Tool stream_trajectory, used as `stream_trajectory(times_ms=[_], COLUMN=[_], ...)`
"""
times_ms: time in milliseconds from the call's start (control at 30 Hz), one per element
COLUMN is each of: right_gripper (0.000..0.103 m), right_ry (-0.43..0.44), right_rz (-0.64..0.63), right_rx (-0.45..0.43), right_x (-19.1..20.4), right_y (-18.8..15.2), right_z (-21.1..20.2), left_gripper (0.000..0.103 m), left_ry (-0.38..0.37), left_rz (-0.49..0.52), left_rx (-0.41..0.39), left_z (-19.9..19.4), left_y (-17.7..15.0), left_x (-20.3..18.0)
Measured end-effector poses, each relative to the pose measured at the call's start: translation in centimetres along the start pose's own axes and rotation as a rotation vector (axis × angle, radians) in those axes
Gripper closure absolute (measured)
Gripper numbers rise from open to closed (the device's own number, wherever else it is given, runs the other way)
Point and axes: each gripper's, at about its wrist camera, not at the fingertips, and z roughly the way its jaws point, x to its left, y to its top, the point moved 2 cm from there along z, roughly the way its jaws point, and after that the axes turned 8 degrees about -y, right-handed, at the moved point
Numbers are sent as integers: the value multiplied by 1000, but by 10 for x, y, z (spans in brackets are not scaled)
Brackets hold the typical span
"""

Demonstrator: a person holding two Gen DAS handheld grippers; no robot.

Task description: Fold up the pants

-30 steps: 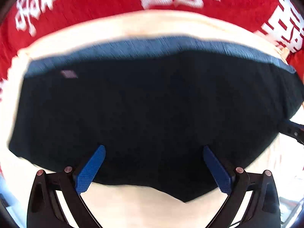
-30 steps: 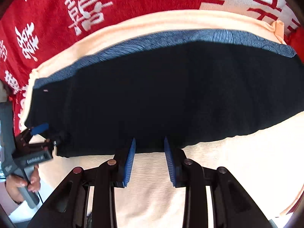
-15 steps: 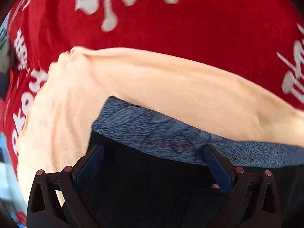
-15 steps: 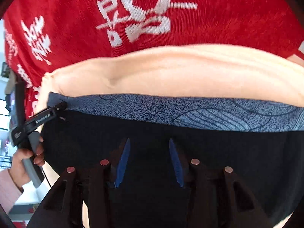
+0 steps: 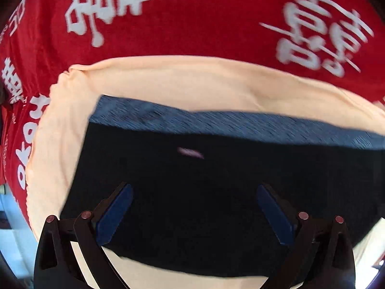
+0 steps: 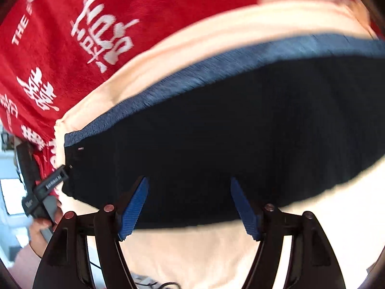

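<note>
Pants (image 5: pixel 204 192), folded into a dark band, lie flat on a cream cloth (image 5: pixel 168 79) over a red blanket (image 5: pixel 204 19). Left tool (image 5: pixel 193 213) and right tool (image 6: pixel 190 207) hover spread, gripping nothing, apparently freed for another fold.

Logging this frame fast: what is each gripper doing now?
Left gripper: open, holding nothing.
Right gripper: open, holding nothing, above the pants.

Both wrist fisheyes look down close, sharing the dark folded pants (image 5: pixel 216 192) (image 6: pixel 216 132) on the peach cloth (image 5: pixel 168 82) (image 6: pixel 192 252).
</note>
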Motion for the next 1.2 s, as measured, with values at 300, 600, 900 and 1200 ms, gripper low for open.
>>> stream_trajectory(times_ms=[300, 600, 900, 1200], right_gripper=[24, 24, 24, 24], right_ry=[9, 37, 64, 18], right_rz=[97, 188, 274, 411], right_rx=[6, -3, -45, -176], right_x=[-51, -101, -152, -233], right_y=[-26, -38, -42, -12], right_z=[-19, -35, -55, -84], left_gripper=[0, 0, 0, 0], left_ry=[-59, -56, -79, -124], left_rz=[83, 177, 238, 276], left_rx=[61, 76, 96, 92], left_z=[-8, -9, -5, 7], left_y=[-29, -29, -31, -27], left_x=[-93, -168, -248, -352])
